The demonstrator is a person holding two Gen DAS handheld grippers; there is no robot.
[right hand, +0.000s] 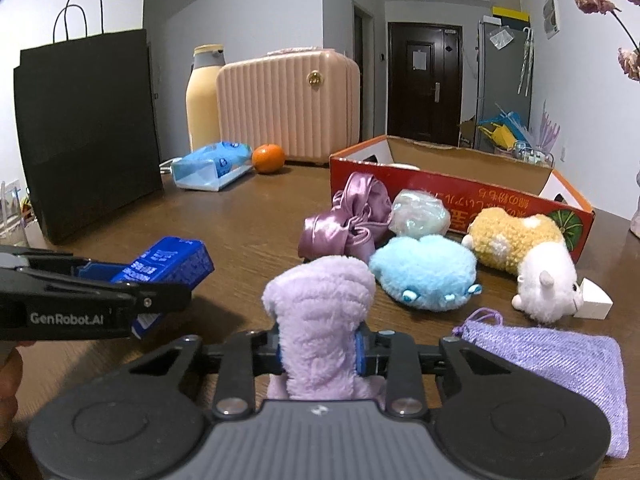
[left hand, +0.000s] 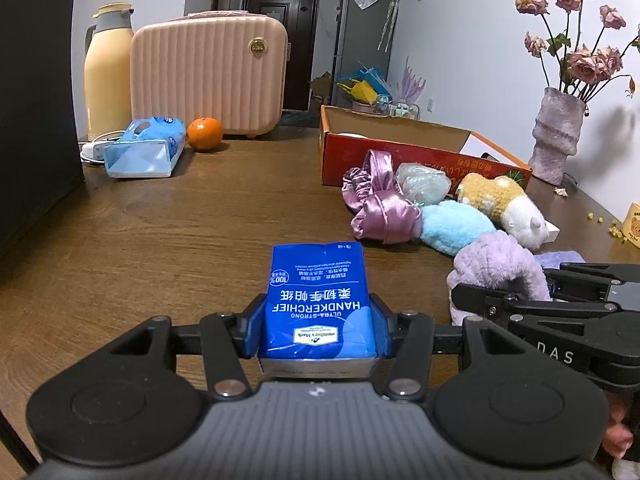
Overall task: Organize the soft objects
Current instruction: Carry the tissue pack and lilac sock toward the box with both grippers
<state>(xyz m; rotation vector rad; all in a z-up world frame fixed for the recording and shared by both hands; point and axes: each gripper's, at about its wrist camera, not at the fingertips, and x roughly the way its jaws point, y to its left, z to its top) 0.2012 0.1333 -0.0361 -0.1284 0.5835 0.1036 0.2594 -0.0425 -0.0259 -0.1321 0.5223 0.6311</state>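
Right hand-held gripper [right hand: 320,354] is clamped on the lilac plush [right hand: 320,312], just in front of the red box [right hand: 460,184]; left hand-held gripper [left hand: 318,320] pinches the tissue pack [left hand: 318,300]. Lift high before swinging over the box wall, I'd say, so the floppy end doesn't snag.

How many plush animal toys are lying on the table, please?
2: the blue plush in front of the red box, and the yellow-and-white plush to its right. Others may be hidden inside the box.

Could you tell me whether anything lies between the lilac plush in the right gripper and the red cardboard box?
Yes. The blue plush, the satin scrunchie and the iridescent pouf lie between the lilac plush and the red box.
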